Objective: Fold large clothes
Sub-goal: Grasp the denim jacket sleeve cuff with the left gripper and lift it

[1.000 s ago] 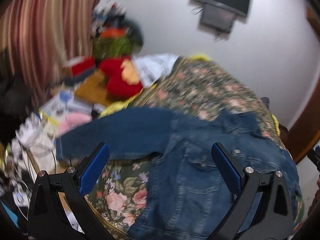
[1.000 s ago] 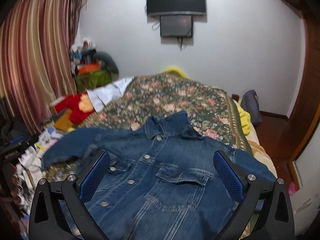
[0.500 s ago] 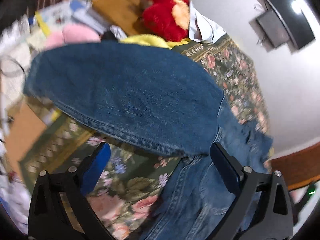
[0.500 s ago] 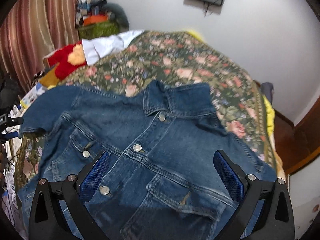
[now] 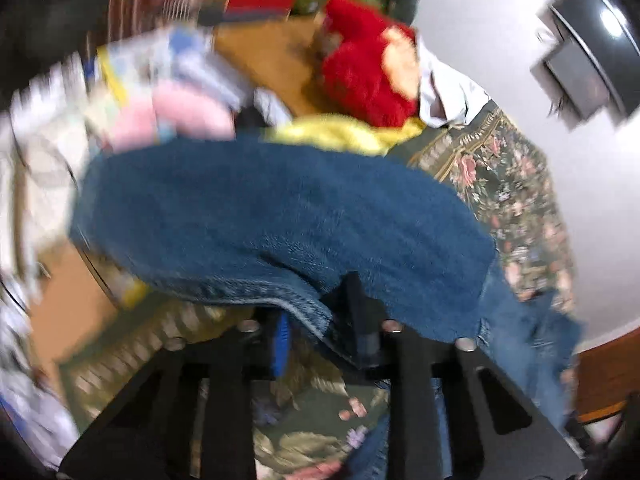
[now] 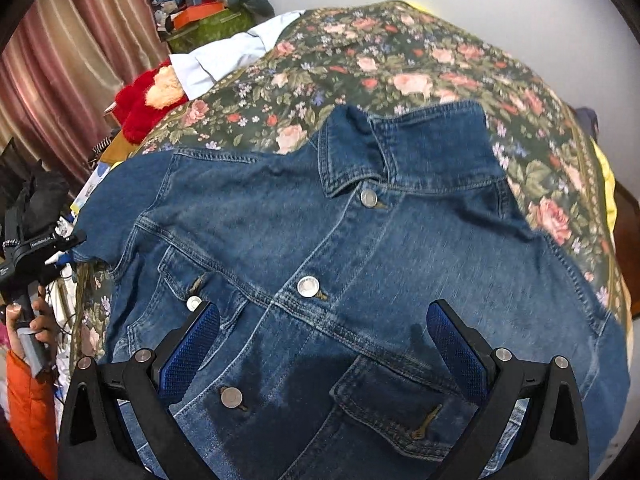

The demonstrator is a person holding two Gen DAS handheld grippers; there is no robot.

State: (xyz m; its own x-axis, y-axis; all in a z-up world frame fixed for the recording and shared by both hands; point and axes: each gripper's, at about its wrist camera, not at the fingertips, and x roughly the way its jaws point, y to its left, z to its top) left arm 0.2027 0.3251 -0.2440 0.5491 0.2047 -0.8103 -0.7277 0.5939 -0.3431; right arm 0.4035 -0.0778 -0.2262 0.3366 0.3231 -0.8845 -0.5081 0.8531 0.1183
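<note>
Right wrist view: denim jacket (image 6: 360, 248) is lying front-up on the bed (image 6: 400, 64), collar toward twelve o'clock, silver buttons running down its placket, one flap pocket sitting at five o'clock. Right gripper (image 6: 322, 344) is hovering above the jacket's lower front with jaws spread wide and released, blue pads showing at seven and four o'clock, nothing between them. Floral bedspread is showing around the jacket from ten to three o'clock. Pale blue shirt (image 6: 224, 56) is lying at the bed's edge at eleven o'clock, red plush toy (image 6: 140, 108) beside it at ten o'clock. Striped curtain (image 6: 68, 72) is hanging at ten o'clock. Hand (image 6: 28, 320) with an orange sleeve is holding the left gripper's handle at nine o'clock. Left wrist view, blurred: left gripper (image 5: 320, 332) has just been closing and is clenching a fold of the jacket's sleeve (image 5: 280, 220), denim hem passing between the pads at six o'clock. Sleeve is spreading across the centre from nine to three o'clock, rest of the jacket trailing toward four o'clock. Yellow cloth (image 5: 340, 134) is lying just beyond the sleeve at twelve o'clock, the plush toy above it. Wall-mounted screen (image 5: 592, 52) is sitting at two o'clock.
</note>
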